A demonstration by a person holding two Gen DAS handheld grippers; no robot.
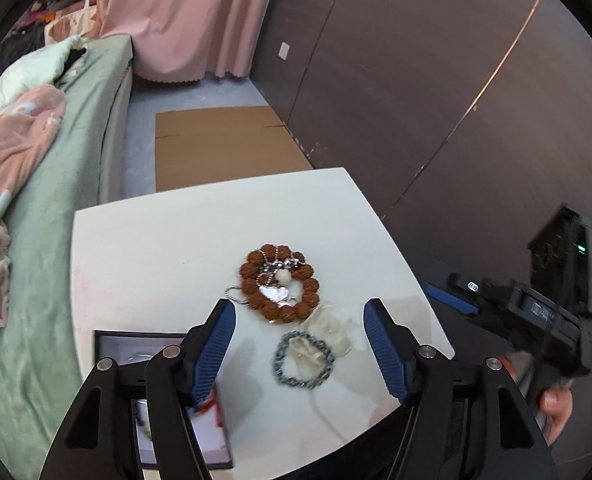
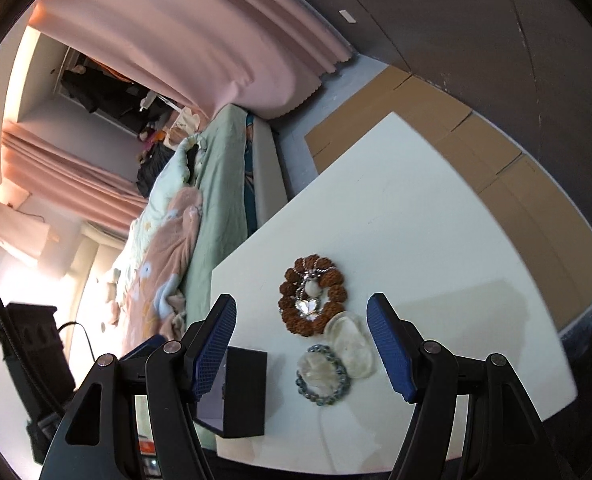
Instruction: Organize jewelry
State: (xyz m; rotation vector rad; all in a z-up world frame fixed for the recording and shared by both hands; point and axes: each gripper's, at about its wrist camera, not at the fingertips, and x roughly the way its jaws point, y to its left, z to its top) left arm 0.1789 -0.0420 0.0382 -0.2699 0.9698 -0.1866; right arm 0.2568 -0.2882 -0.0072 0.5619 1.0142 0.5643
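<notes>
Both tools gape empty: the left tool (image 1: 298,348) frames the grey bead bracelet (image 1: 304,359) at lower centre of the white surface (image 1: 144,248), the jewelry box (image 1: 136,346) lower left. Best closed squarely across the bracelet's ring, sparing the clear stones (image 1: 332,326).

I see a white table (image 2: 436,216); on it, brown bead bracelet (image 2: 313,295), blue-grey bracelet (image 2: 323,375), clear stone (image 2: 350,344), dark box (image 2: 245,392).

White table (image 1: 148,248) carries a rust-brown knobbly bead bracelet (image 1: 279,283), with a grey-blue bead bracelet (image 1: 303,359) just nearer the camera. Beside the table: black jewelry box (image 2: 245,392), pale green bedsheet (image 1: 56,208), peach floral blanket (image 1: 12,144); beyond, pink curtain (image 1: 184,16).
</notes>
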